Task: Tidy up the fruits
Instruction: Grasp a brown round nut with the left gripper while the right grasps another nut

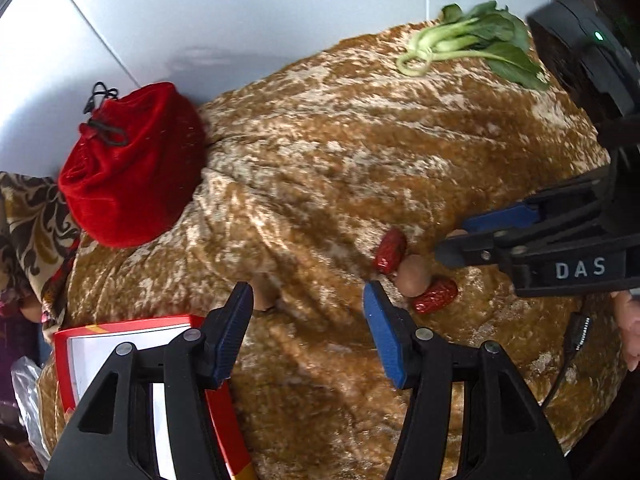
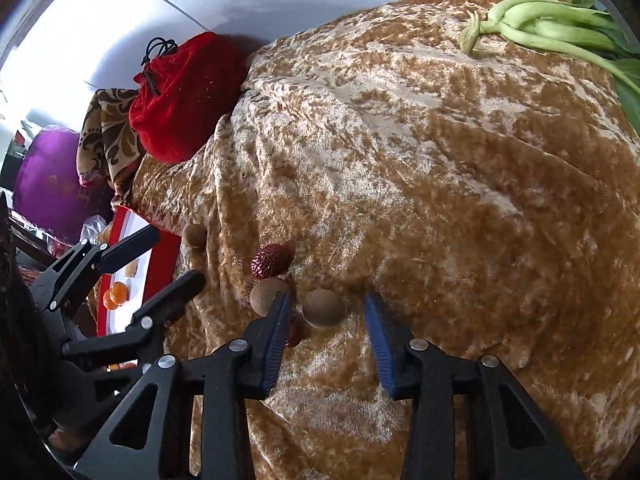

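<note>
Both claws hover open and empty over a table draped in gold velvet cloth [image 2: 440, 160]: the right claw [image 2: 326, 320] straddles a brown longan [image 2: 323, 308] beside a red date [image 2: 271, 266], while the left claw [image 1: 308, 320] hangs near the red-rimmed tray [image 1: 120, 326].

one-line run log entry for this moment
phase: reaching | right gripper: open around longan | left gripper: open, empty | red box: near left gripper | cloth

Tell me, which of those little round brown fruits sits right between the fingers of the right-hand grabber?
The brown fruit lying between the open fingers of the right gripper. Its twin sits outside the left finger, below the red date, and a third lies by the red tray.
</note>
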`<act>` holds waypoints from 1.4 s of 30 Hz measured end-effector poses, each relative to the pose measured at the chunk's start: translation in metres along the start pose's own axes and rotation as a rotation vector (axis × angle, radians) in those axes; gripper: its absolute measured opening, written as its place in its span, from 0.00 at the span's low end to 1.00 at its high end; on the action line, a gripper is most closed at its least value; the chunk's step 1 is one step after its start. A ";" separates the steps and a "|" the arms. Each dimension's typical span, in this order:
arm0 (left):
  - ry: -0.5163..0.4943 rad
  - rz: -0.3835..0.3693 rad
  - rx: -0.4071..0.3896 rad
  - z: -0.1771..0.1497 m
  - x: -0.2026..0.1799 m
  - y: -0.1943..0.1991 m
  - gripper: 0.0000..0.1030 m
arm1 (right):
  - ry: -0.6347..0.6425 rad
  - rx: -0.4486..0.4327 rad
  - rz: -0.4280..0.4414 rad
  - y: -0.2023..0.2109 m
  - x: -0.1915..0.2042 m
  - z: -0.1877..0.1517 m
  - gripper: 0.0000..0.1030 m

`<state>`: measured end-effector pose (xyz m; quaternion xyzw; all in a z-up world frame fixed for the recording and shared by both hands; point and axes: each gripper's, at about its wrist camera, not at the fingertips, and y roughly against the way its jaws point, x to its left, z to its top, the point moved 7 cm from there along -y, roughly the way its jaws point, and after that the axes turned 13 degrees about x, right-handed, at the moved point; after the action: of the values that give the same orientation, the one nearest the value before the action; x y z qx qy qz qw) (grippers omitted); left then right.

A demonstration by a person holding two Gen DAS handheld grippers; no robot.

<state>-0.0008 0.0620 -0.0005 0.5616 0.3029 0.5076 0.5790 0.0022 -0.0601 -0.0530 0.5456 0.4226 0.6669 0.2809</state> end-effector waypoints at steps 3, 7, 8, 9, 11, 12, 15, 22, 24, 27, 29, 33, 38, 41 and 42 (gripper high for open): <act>-0.038 -0.009 0.016 -0.002 -0.009 -0.004 0.55 | -0.002 -0.004 0.002 -0.003 0.002 0.003 0.34; -0.053 -0.078 0.024 -0.004 -0.017 -0.005 0.55 | 0.032 0.007 -0.043 -0.007 0.007 0.002 0.22; -0.054 -0.090 0.022 -0.004 -0.019 -0.005 0.55 | 0.037 0.009 -0.049 -0.006 0.008 0.000 0.22; -0.053 -0.103 0.021 -0.003 -0.021 -0.005 0.55 | 0.038 0.013 -0.051 -0.005 0.007 -0.001 0.22; -0.042 -0.131 0.024 -0.001 -0.025 -0.006 0.55 | 0.030 0.013 -0.047 0.000 0.006 -0.003 0.22; -0.033 -0.145 0.027 0.001 -0.027 -0.007 0.55 | 0.026 0.005 -0.047 0.004 0.004 -0.004 0.22; -0.007 -0.199 0.037 0.009 -0.035 -0.010 0.55 | 0.015 -0.022 -0.041 0.019 -0.002 -0.006 0.22; 0.021 -0.235 0.062 0.020 -0.047 -0.019 0.54 | -0.018 -0.020 -0.010 0.027 -0.013 -0.009 0.22; 0.033 -0.234 0.080 0.022 -0.049 -0.027 0.51 | -0.023 -0.018 -0.001 0.028 -0.014 -0.009 0.22; 0.059 -0.245 0.079 0.027 -0.049 -0.031 0.40 | -0.025 -0.022 0.004 0.029 -0.014 -0.009 0.22; 0.078 -0.264 0.076 0.029 -0.047 -0.032 0.37 | -0.023 -0.023 0.007 0.028 -0.013 -0.009 0.22; 0.047 -0.250 0.080 0.028 -0.050 -0.033 0.27 | -0.030 -0.025 0.017 0.029 -0.013 -0.010 0.22; 0.042 -0.269 0.067 0.027 -0.050 -0.028 0.22 | -0.032 -0.040 0.042 0.035 -0.009 -0.010 0.22; 0.045 -0.267 0.052 0.024 -0.051 -0.022 0.22 | -0.016 -0.054 0.048 0.039 -0.004 -0.012 0.22; 0.043 -0.265 0.043 0.022 -0.048 -0.017 0.22 | -0.013 -0.057 0.056 0.041 -0.002 -0.012 0.22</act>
<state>0.0092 0.0125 -0.0235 0.5180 0.3975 0.4321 0.6221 -0.0055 -0.0845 -0.0193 0.5533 0.3863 0.6827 0.2802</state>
